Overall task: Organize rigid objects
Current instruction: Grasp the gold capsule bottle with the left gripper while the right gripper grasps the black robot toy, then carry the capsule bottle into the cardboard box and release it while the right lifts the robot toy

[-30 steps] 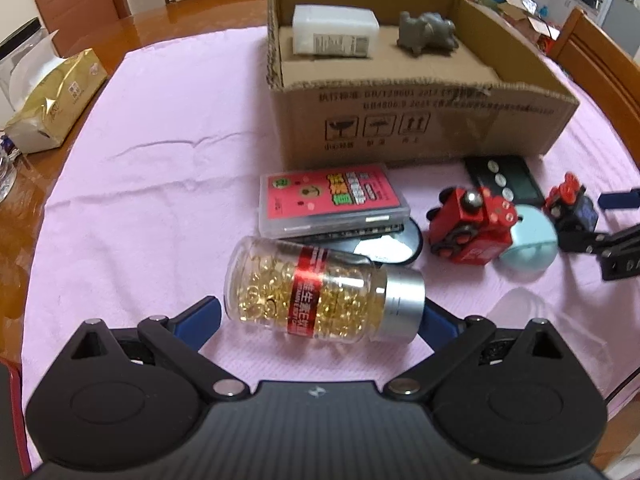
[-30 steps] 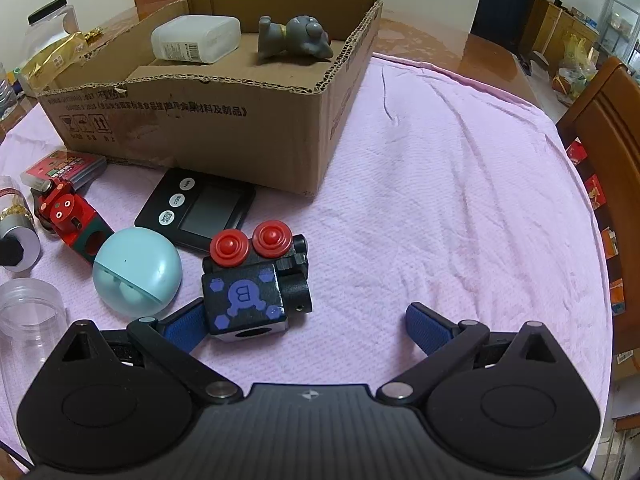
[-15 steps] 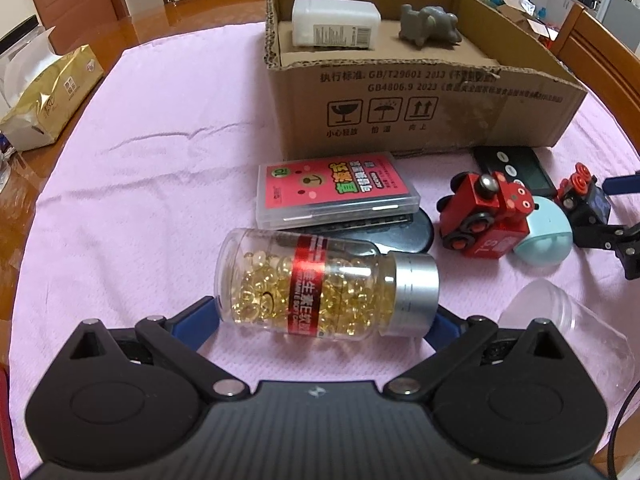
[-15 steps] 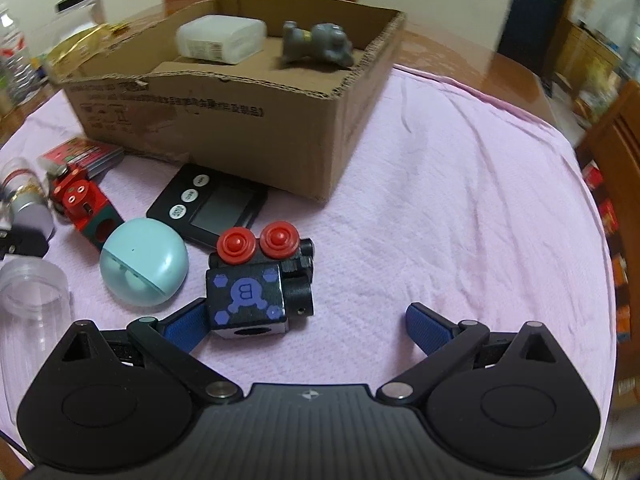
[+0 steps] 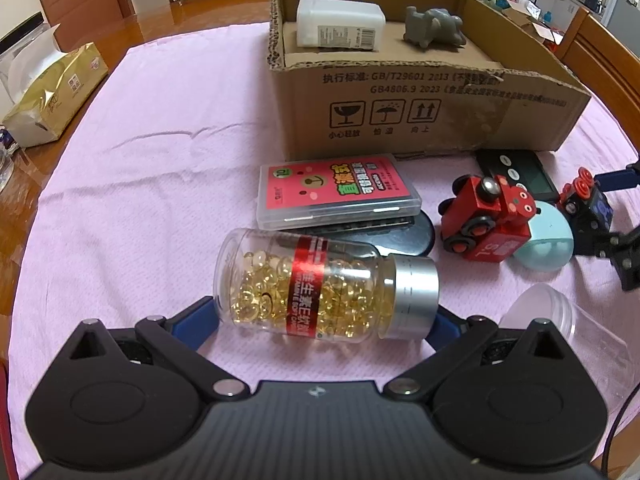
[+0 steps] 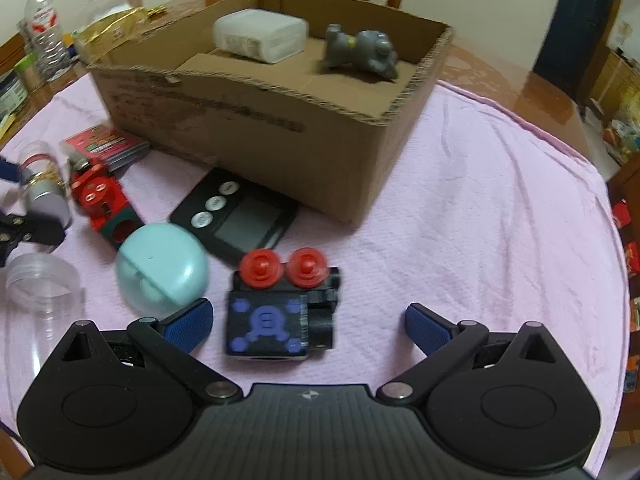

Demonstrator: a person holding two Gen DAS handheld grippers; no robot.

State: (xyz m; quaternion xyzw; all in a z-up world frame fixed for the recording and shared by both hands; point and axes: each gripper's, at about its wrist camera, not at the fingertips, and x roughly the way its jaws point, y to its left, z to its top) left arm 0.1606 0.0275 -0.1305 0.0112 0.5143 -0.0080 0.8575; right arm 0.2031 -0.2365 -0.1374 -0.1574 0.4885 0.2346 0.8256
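My left tongs [image 5: 324, 322] straddle the capsule bottle [image 5: 320, 290], which lies on its side on the bench [image 5: 132, 184] just in front of the cardboard box [image 5: 420, 112], long axis crosswise between my blue fingers, silver cap to the right. They stand wide open, fingers at either end, nothing gripped yet. Its red band reads "VITAMIN E SOFT CAPSULE". The box wall prints "GB/T29601 2013" and "GB4806.9 2023". My right tongs [image 6: 308, 322] also gape open, gripping nothing, around the black toy block [image 6: 276, 320] marked "B".
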